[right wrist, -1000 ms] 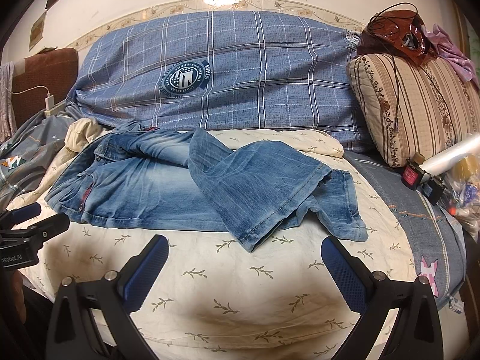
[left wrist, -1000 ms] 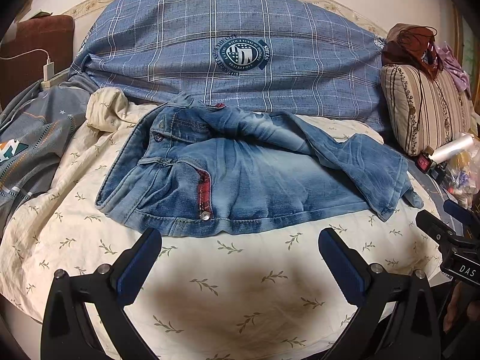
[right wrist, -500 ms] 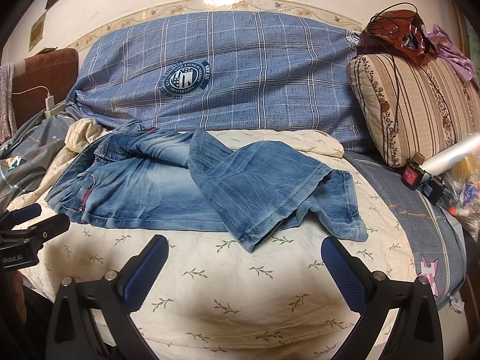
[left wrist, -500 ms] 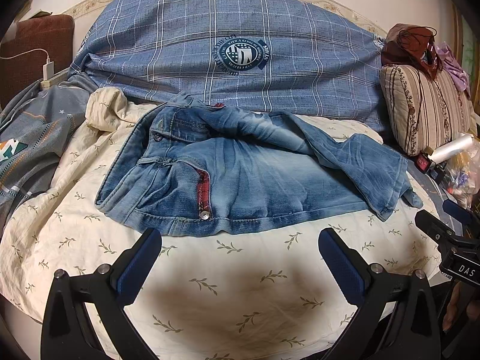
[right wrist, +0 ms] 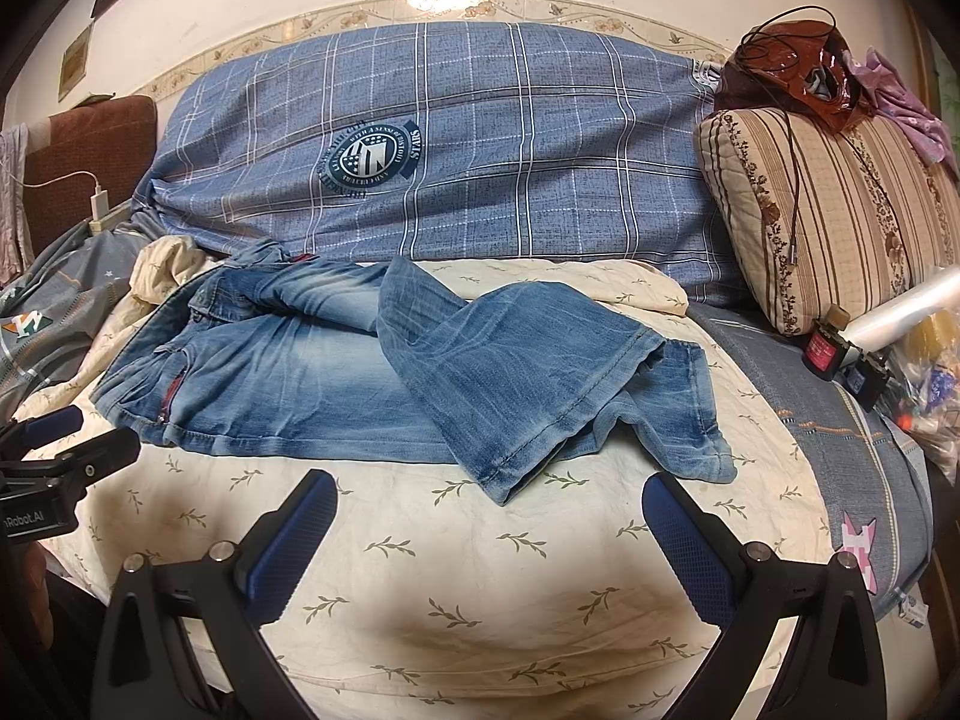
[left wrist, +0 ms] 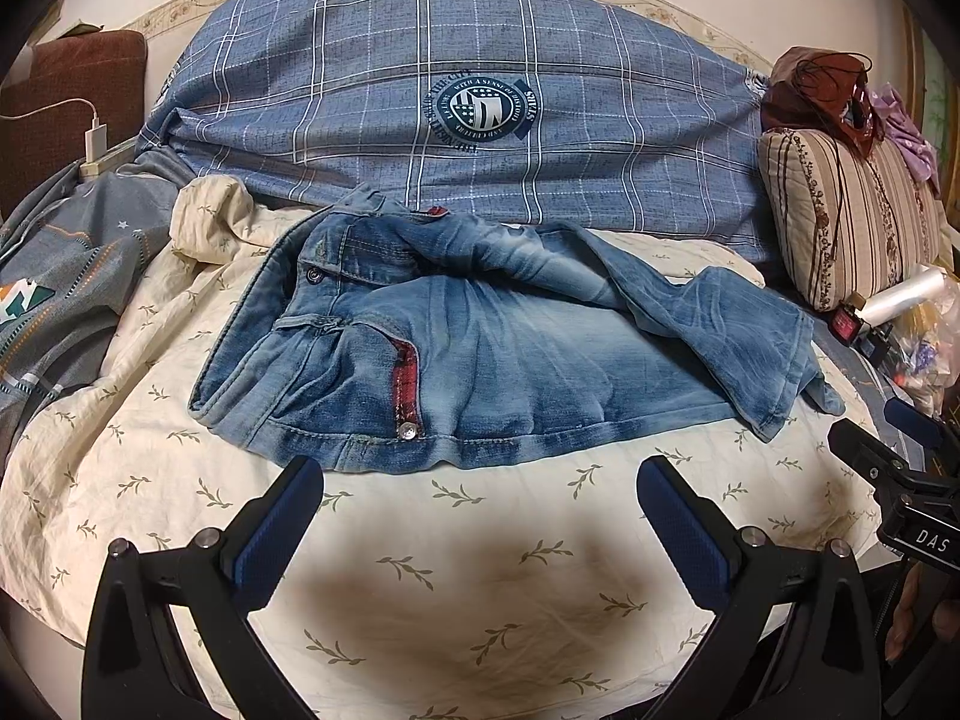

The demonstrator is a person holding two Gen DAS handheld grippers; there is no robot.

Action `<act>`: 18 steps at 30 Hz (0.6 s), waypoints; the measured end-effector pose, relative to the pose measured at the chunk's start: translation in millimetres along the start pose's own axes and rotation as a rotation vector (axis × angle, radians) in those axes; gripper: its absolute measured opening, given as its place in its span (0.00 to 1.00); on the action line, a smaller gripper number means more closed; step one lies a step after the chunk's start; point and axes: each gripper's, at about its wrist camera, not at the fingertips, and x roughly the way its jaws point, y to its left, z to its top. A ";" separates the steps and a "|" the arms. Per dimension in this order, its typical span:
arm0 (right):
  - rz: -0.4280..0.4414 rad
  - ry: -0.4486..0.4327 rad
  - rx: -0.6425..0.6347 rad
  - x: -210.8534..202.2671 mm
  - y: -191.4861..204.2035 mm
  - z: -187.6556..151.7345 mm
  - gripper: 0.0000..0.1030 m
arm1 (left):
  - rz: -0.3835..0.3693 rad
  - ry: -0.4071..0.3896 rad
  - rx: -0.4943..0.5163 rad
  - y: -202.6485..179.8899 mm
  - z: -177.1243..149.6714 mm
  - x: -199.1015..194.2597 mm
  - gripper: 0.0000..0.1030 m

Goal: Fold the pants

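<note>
A pair of faded blue jeans (left wrist: 492, 360) lies across a cream leaf-print quilt (left wrist: 456, 540), waistband to the left with a red-trimmed pocket, legs running right. In the right wrist view the jeans (right wrist: 420, 372) show one leg crossed over the other, cuffs at the right. My left gripper (left wrist: 480, 516) hovers open just in front of the waist end, touching nothing. My right gripper (right wrist: 489, 528) hovers open in front of the crossed cuffs, also apart from the cloth. Each gripper shows at the edge of the other's view.
A big blue plaid pillow (left wrist: 480, 102) lies behind the jeans. A striped cushion (right wrist: 840, 210) with a brown bag on top stands at the right. A grey-blue blanket (left wrist: 54, 300) sits left, with a charger and cable. Bottles and a plastic bag (right wrist: 900, 360) crowd the right edge.
</note>
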 end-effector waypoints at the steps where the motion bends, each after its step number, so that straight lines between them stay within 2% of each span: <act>1: 0.000 0.000 0.000 0.0 0.0 0.0 1.00 | 0.000 0.000 0.000 -0.4 0.0 -0.1 1.00; 18: 0.000 0.000 -0.001 0.1 0.1 0.1 1.00 | -0.003 0.002 -0.005 1.2 0.0 -0.2 1.00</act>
